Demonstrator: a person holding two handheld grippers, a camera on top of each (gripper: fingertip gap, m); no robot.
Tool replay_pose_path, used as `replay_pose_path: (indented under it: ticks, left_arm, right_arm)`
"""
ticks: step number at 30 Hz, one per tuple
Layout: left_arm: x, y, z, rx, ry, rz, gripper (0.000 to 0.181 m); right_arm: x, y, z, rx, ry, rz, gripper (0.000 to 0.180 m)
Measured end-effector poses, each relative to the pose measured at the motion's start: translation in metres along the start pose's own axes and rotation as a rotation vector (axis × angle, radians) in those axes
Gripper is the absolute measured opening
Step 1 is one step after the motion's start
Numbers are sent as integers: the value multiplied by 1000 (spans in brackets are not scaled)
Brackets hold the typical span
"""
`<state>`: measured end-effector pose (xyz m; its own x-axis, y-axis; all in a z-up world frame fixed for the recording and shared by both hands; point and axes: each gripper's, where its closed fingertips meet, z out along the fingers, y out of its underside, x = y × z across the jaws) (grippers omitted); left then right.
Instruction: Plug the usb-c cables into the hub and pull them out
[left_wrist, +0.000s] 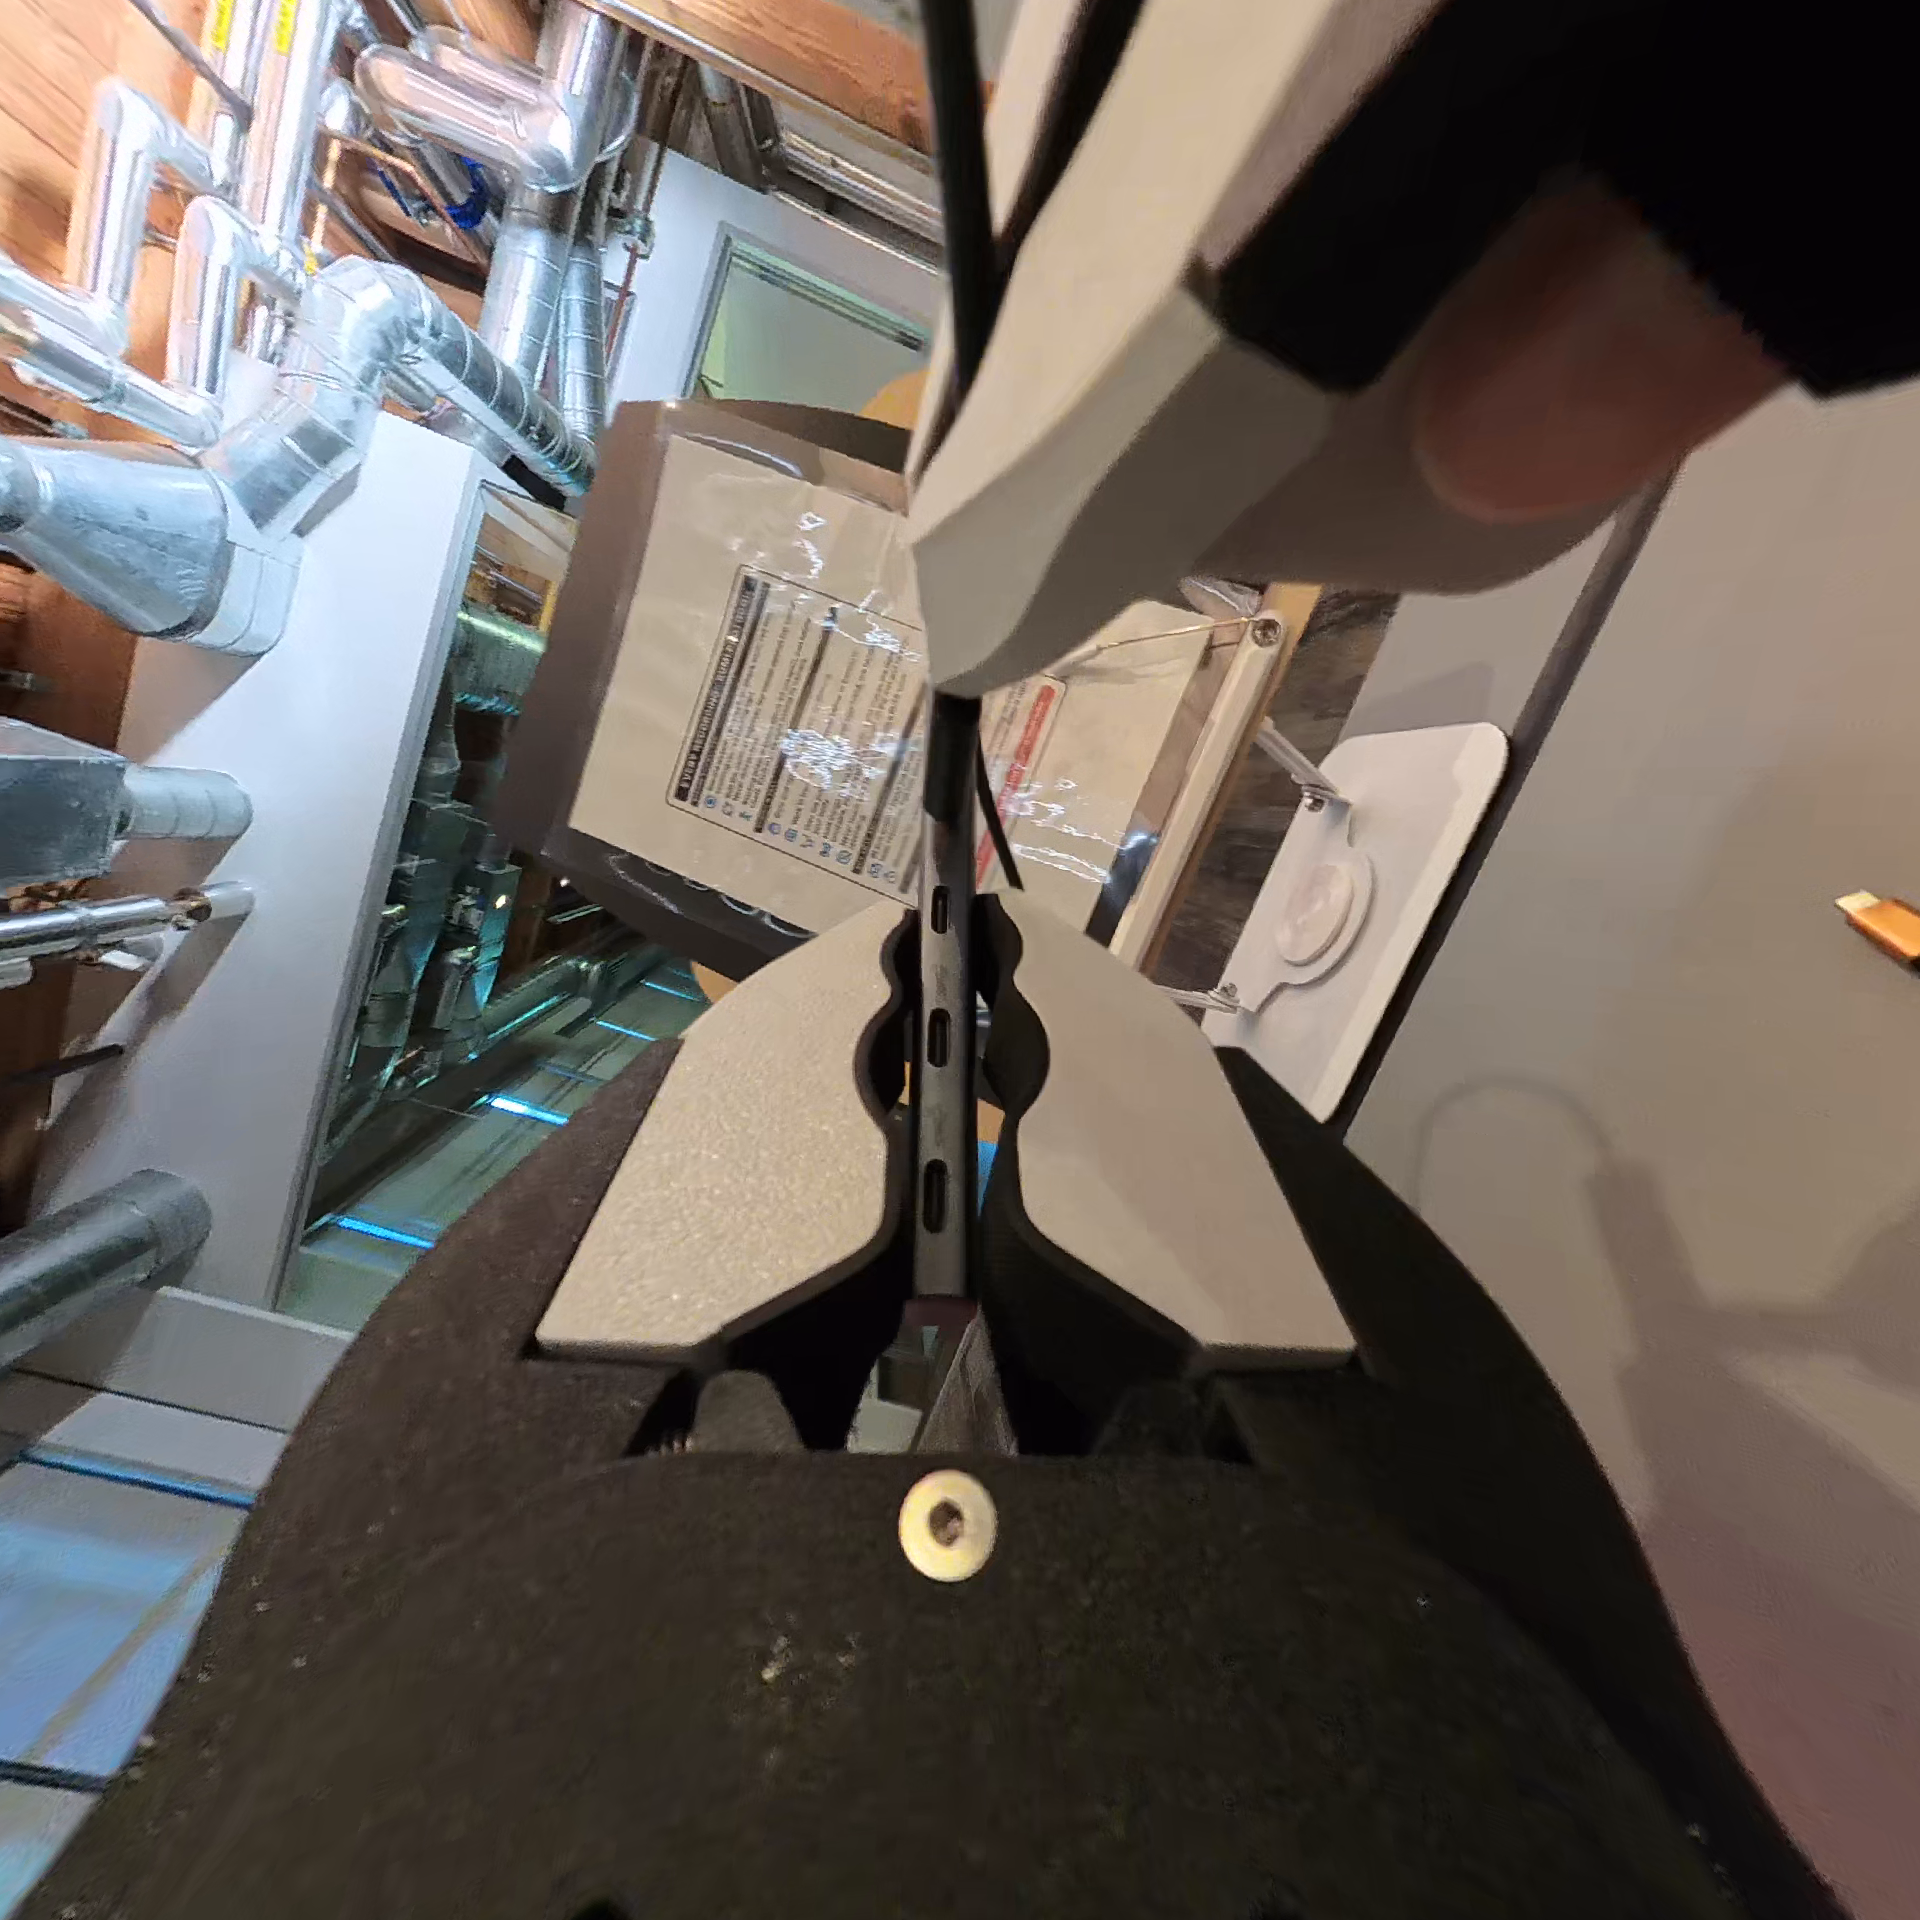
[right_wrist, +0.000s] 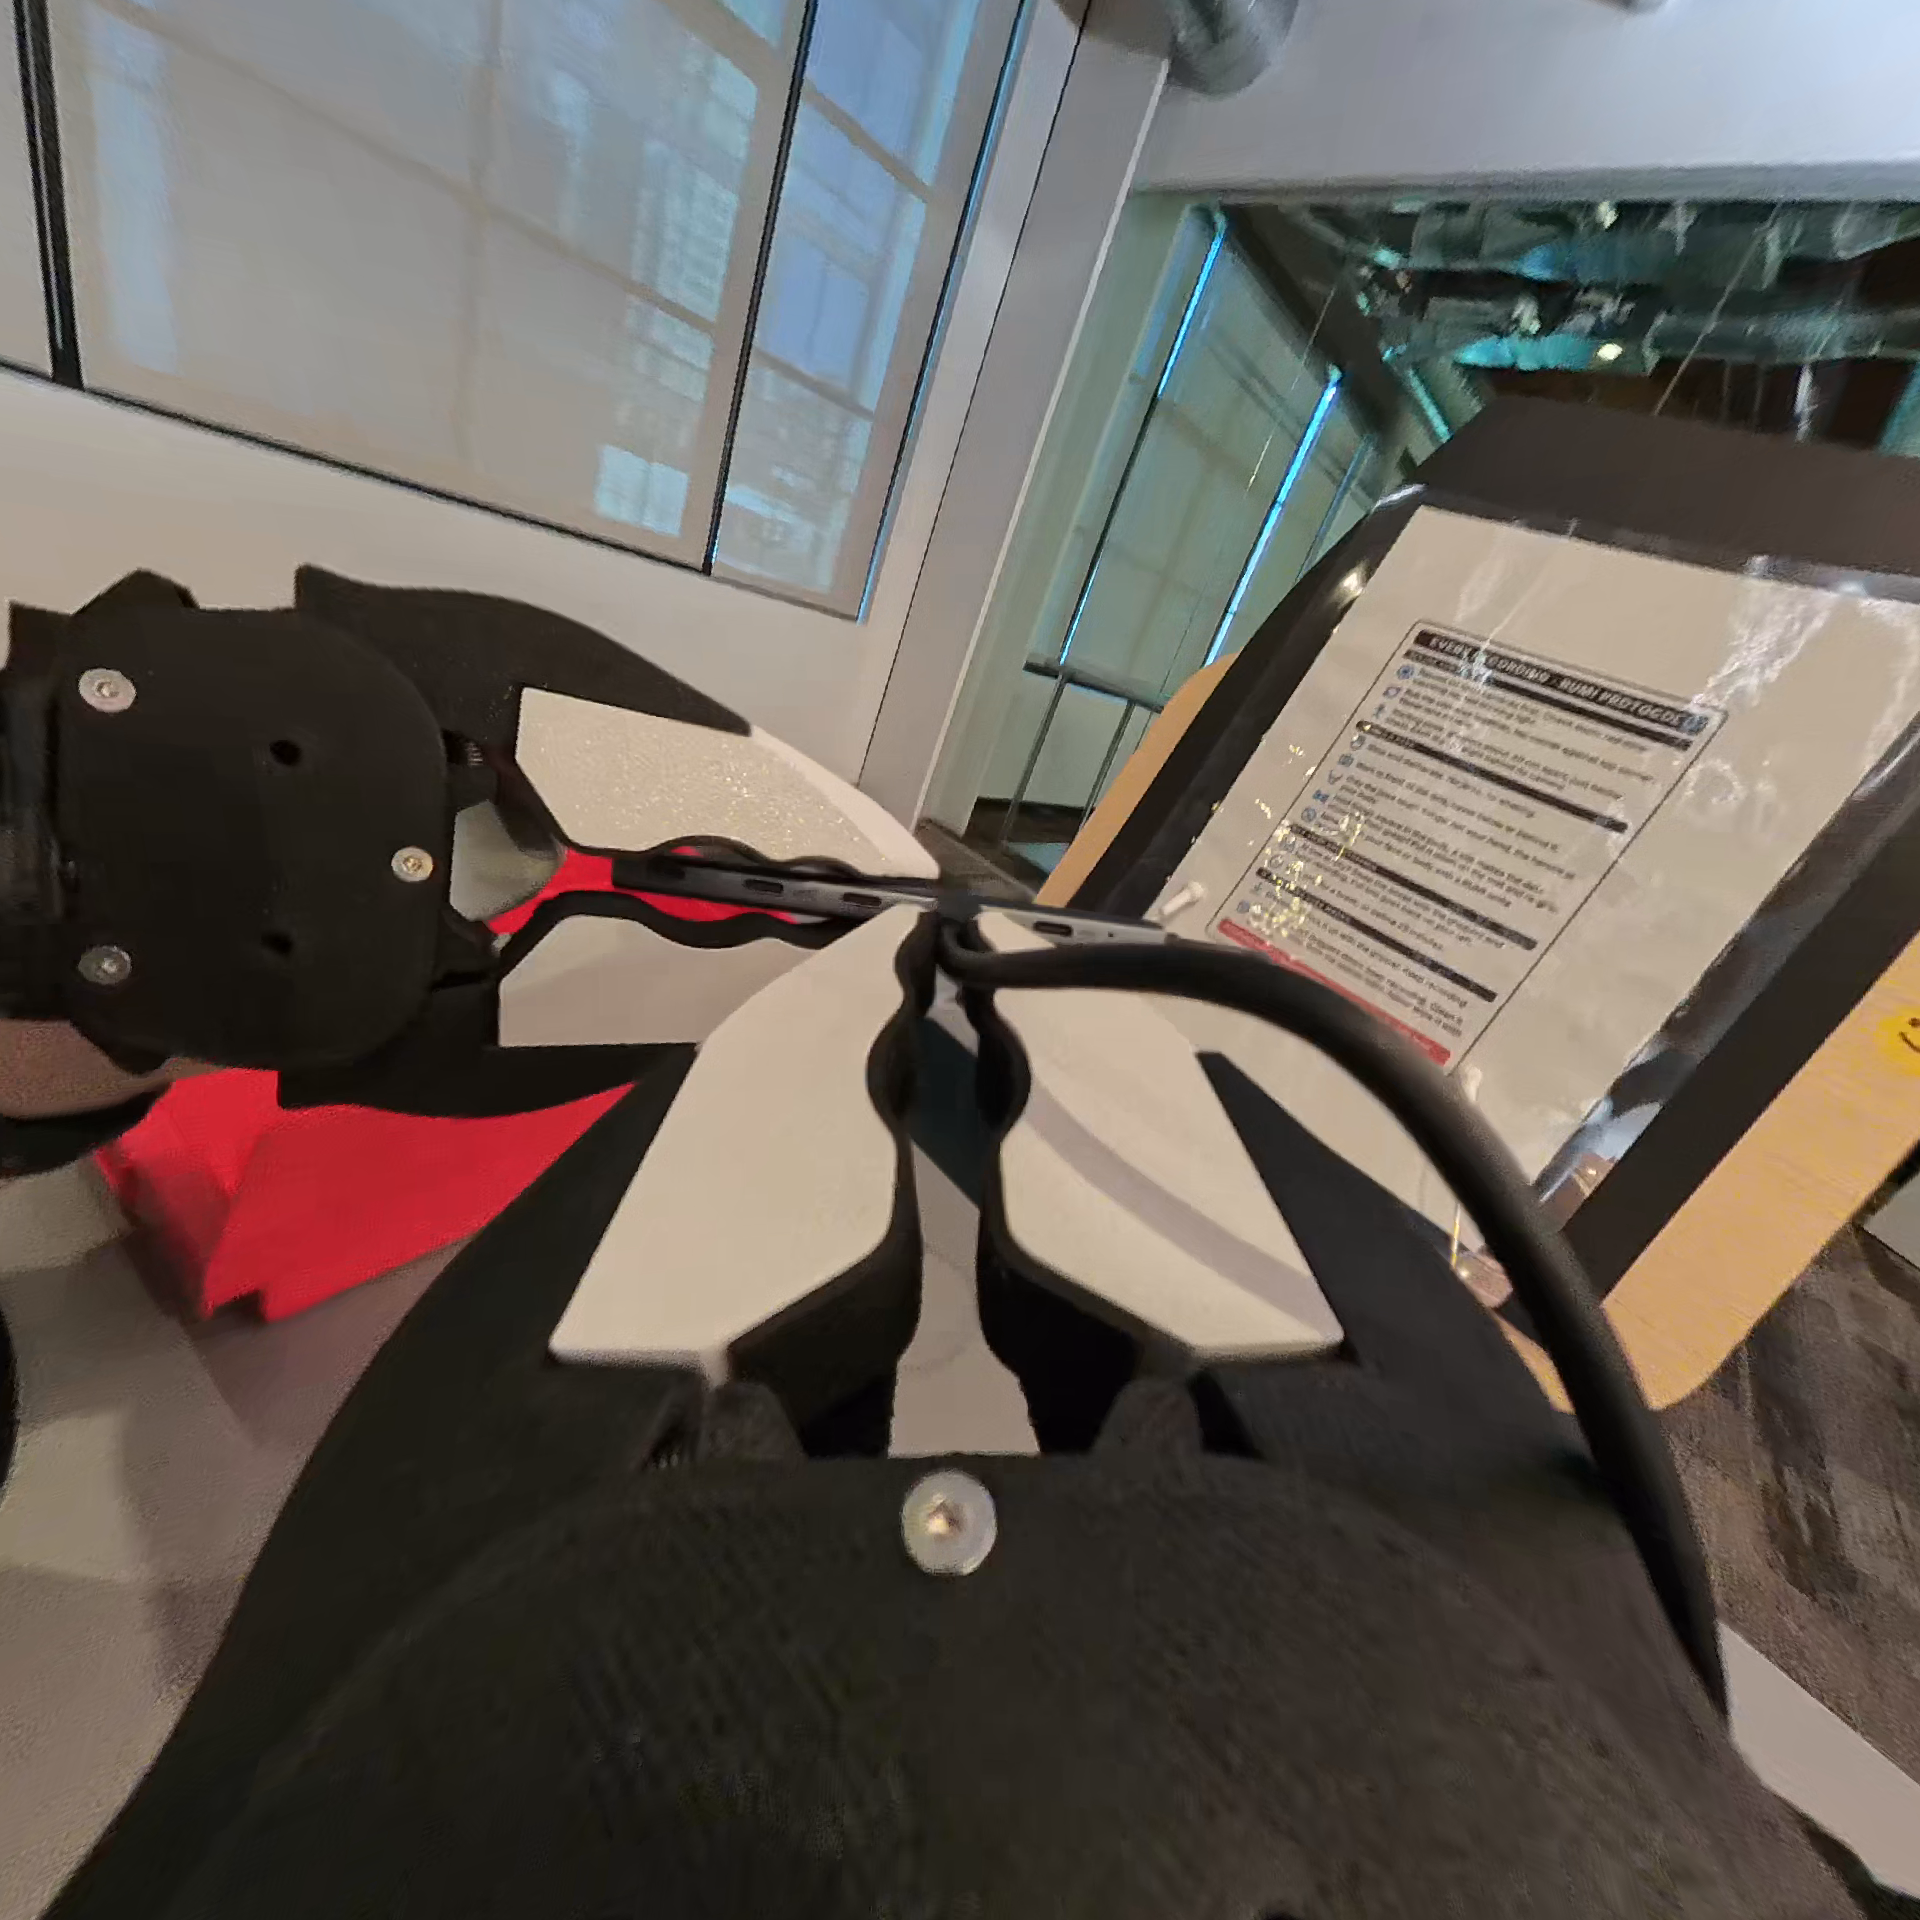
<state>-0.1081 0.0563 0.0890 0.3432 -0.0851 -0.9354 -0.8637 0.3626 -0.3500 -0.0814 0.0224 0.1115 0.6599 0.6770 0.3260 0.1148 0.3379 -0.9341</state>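
The left gripper (left_wrist: 943, 997) is closed on the hub (left_wrist: 940, 1091), a slim dark bar held edge-on between its two fingers; the bar's narrow face shows three small oval ports in a row, and its far end sticks out past the fingertips. In the right wrist view the same hub (right_wrist: 769, 889) lies nearly level, clamped in the left gripper (right_wrist: 727, 894) that enters from the left, with a red block (right_wrist: 343, 1195) on the table behind it.

The right gripper (right_wrist: 940, 940) is pinched tight at its tips on a black cable (right_wrist: 1455, 1132), right at the hub's free end; the cable bends away to the right and runs down past the gripper body. Whether the plug is seated in a port or only touching the hub cannot be told, since the fingertips cover the joint. A silvery connector (right_wrist: 1091, 925) with an oval opening shows just beyond the tips, in line with the hub.

In the left wrist view the right gripper (left_wrist: 951, 686) comes down from above, its pale fingers meeting the hub's far end; a thumb (left_wrist: 1558, 416) presses on its side, and a thin black cable (left_wrist: 961, 208) runs up along it.

Behind both stands a dark-framed sign (right_wrist: 1455, 831) with a printed sheet under clear film; silver pipes (left_wrist: 260, 343) fill the left of the left wrist view.
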Motion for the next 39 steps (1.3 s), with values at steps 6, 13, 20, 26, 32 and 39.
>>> replay_pose_path:
  ticks: [6,13,20,26,32,39]
  left_arm:
    - [-12,-1,-6,4,-39,10,9]
    - [-16,8,-4,-44,-42,-29,9]
    - [-21,11,-6,-29,-44,-74,9]
    - [-19,4,-6,-5,-46,-54,9]
    - [-19,-8,-10,41,-79,-20,9]
    - [-35,-26,-29,129,-177,111,9]
  right_arm:
    - [-7,-10,-1,57,49,-84,5]
    - [-7,-17,-3,55,82,-90,5]
    - [-12,-23,-4,64,62,-115,5]
    - [-11,-21,-3,72,50,-57,5]
    - [-7,-21,-4,65,68,-64,5]
    - [-13,-42,-16,131,-41,-73,5]
